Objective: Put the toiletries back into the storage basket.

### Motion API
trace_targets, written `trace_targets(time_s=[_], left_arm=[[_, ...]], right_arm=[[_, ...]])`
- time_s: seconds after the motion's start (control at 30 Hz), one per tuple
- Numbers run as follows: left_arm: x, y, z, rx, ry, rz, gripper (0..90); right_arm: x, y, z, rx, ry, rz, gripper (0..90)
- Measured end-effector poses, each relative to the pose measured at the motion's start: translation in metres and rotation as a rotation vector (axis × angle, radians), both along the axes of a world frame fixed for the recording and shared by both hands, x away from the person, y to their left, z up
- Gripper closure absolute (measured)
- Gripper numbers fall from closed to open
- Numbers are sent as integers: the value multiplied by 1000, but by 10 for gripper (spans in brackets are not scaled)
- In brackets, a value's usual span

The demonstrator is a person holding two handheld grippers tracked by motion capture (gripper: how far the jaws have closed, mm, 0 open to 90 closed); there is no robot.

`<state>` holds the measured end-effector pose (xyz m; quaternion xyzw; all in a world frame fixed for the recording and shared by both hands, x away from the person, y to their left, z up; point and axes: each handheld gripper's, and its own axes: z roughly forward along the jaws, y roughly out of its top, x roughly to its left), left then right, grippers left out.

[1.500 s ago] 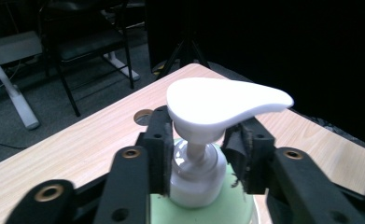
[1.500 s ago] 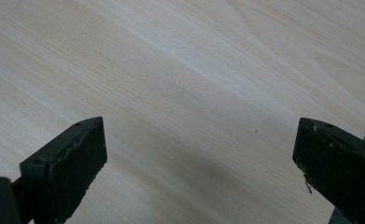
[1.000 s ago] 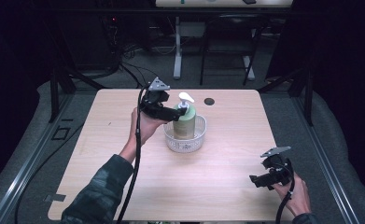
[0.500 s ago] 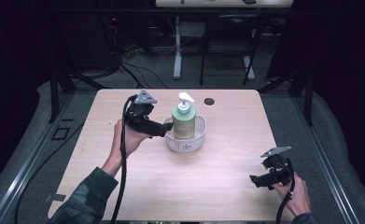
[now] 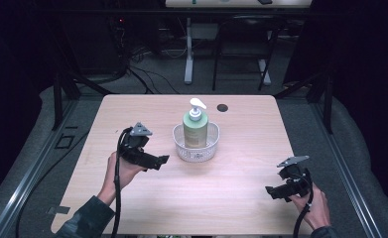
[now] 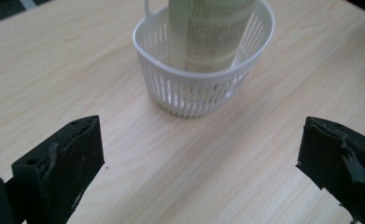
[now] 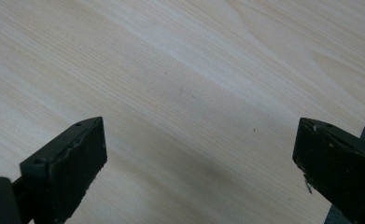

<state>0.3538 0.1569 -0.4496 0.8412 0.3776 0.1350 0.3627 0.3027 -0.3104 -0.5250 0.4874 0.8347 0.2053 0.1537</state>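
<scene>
Cropping the bottle [image 6: 211, 32] top, the left tool's [image 6: 199, 154] view shows the basket [image 6: 203, 91].

We find printed matter on one item alone: the green pump bottle [image 6: 211, 32] standing in the white basket [image 6: 203, 91], directly ahead of the left gripper [image 6: 199, 154] and beyond its parted jaws. In the left gripper view, its label carries a block of small dark print in close lines, running slightly tilted down the face turned toward that gripper. We can make out that it is text, but no word, brand or number in it is legible to us. In the high view, the same bottle [image 5: 195, 130] shows no readable marking. We record no other lettering, numerals or signs.
</scene>
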Motion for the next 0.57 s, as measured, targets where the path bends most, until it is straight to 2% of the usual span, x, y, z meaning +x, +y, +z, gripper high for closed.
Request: trace_targets(time_s=[0.07, 0.23, 0.57], left_arm=[[-3, 5, -7, 13, 11, 3, 0], [-6, 19, -17, 7, 19, 32, 0], [0, 23, -30, 5, 34, 52, 0]], right_arm=[[0, 0, 0, 2, 3, -1, 23], [0, 1, 0, -1, 1, 2, 23], [0, 0, -1, -6, 3, 1, 23]])
